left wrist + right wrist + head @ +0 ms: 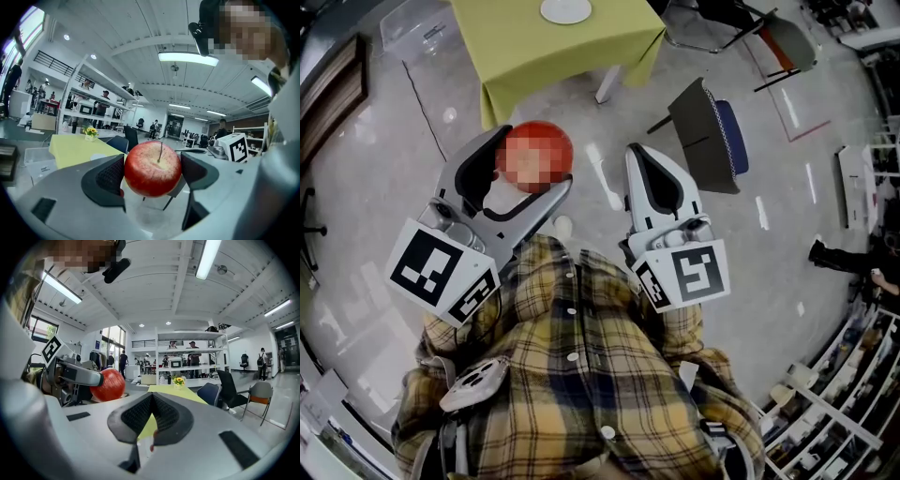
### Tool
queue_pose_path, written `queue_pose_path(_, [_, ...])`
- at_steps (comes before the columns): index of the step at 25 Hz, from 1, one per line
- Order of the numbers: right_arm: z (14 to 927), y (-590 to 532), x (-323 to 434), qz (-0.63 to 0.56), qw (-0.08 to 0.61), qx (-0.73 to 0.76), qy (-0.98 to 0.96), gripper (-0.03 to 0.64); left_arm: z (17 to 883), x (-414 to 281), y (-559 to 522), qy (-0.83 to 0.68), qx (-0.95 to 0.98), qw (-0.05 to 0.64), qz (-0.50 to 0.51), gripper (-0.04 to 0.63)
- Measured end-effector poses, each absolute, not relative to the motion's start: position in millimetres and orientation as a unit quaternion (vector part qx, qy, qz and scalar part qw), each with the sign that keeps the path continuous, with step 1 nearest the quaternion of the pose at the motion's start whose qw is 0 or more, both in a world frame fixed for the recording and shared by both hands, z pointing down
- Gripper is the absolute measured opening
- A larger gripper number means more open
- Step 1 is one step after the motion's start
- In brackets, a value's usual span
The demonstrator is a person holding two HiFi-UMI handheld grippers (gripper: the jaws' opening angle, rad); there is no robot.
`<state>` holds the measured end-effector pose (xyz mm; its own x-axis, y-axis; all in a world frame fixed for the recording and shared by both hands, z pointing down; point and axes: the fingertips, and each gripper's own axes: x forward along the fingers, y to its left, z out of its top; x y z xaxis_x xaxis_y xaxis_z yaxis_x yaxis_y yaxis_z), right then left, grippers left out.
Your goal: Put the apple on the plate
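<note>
L gripper: jaws clamped on round red apple, stem up, held in air short of near edge of yellow-green clothed table. R gripper: jaws closed tip to tip, nothing betw. them, alongside L. On table, well back from near edge: round white plate, apart from apple.

Top edge cuts plate; apple pixelated in head view.
</note>
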<state>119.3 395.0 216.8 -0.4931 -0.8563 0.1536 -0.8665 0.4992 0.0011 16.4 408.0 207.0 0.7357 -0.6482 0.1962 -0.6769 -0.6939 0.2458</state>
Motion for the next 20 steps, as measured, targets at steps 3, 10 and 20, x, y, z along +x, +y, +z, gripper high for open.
queue_pose_path(3, [220.7, 388.4, 112.5, 0.044, 0.068, 0.493, -0.866, -0.005, 209.2, 8.9, 403.6, -0.368, 0.915, 0.156, 0.049, 0.39])
queue_pose_path(10, [230.4, 346.9, 98.5, 0.05, 0.078, 0.489, -0.867, -0.005, 218.9, -5.0, 361.8, -0.372, 0.912, 0.166, 0.049, 0.39])
queue_pose_path(20, [229.3, 254.0, 73.4, 0.049, 0.082, 0.5, -0.861, -0.005, 219.7, -31.3, 268.9, -0.359, 0.916, 0.17, 0.057, 0.39])
